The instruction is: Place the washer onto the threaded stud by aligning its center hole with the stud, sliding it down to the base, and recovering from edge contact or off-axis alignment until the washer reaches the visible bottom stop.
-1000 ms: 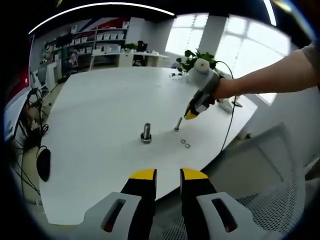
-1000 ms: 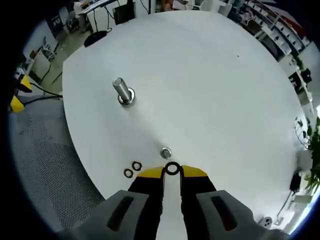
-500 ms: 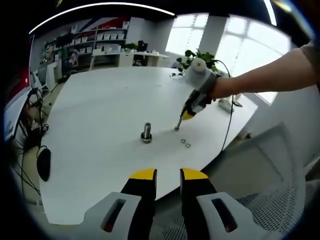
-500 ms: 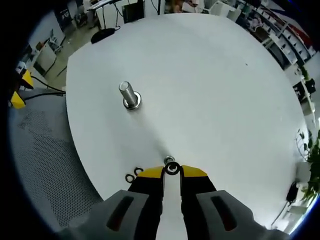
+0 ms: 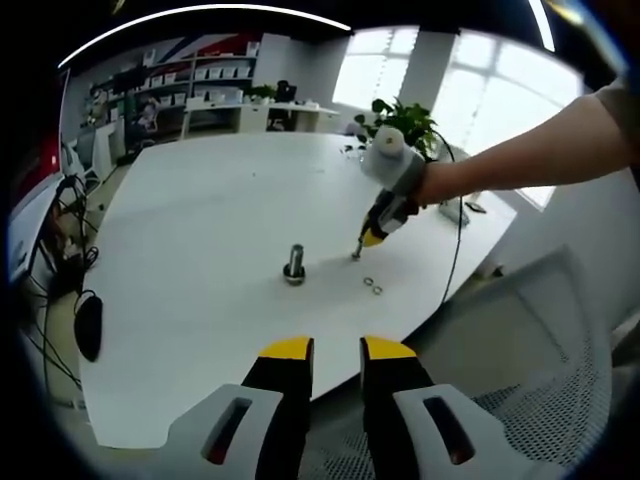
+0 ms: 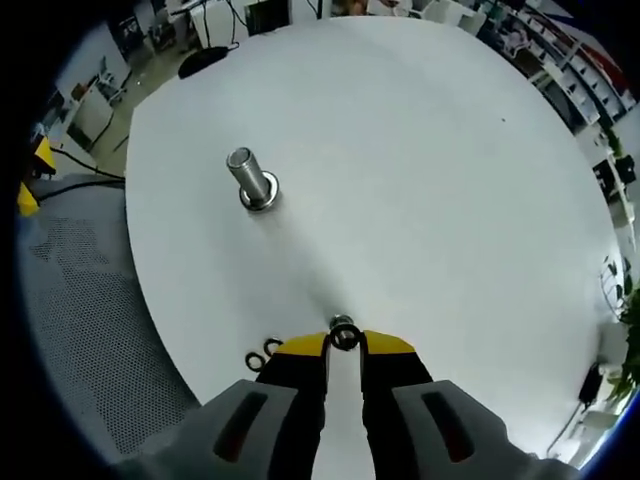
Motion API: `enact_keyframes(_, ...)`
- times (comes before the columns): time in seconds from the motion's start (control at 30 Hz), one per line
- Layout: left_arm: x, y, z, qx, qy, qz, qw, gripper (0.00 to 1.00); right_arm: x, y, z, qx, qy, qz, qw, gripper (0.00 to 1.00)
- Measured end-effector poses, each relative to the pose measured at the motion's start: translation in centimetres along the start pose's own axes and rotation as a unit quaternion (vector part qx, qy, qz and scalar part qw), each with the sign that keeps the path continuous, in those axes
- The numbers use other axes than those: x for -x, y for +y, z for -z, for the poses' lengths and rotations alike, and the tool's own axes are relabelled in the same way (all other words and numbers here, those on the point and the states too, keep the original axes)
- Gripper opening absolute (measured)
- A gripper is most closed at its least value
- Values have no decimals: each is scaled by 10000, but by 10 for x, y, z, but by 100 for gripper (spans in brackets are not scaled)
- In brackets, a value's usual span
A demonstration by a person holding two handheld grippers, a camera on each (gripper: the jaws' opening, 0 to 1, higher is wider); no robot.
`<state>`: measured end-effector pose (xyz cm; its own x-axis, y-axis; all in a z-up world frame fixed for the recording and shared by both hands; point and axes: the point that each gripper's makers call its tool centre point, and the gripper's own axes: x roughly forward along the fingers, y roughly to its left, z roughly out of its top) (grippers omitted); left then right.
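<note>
A person's right gripper (image 6: 344, 341) pinches a dark washer (image 6: 344, 336) between its yellow-tipped jaws, holding it right over the top of a small threaded stud (image 5: 356, 247) standing on a round white table (image 6: 420, 180). Two spare washers (image 6: 264, 351) lie just beside it, a larger bolt (image 6: 248, 177) farther off. The left gripper (image 5: 337, 352) hangs off the table's near edge, jaws slightly apart, empty.

Open tabletop, few obstacles near the front edge
Most of the white table (image 6: 420, 150) lies bare; the large upright bolt (image 6: 248, 178) stands well apart from the thin stud (image 5: 356, 247), with two loose washers (image 6: 262, 352) beside the stud near the edge
</note>
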<state>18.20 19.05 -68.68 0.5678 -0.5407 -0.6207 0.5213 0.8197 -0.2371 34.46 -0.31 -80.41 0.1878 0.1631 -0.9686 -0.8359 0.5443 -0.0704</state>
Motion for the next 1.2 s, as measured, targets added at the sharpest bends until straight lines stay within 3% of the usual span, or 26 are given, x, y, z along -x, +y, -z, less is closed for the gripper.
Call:
enact_keyframes(0.47, 0, 1, 0, 29, 11, -37, 10000, 16, -21, 5, 11, 1, 141, -71, 9999, 14)
enact_keyframes(0.8, 0, 2, 0, 14, 17, -50, 10000, 15, -26, 5, 14, -25, 226, -85, 9997, 14)
enact_keyframes(1.2, 0, 1, 1, 23, 33, -25, 10000, 15, -25, 6, 11, -224, 91, -148, 9996, 17)
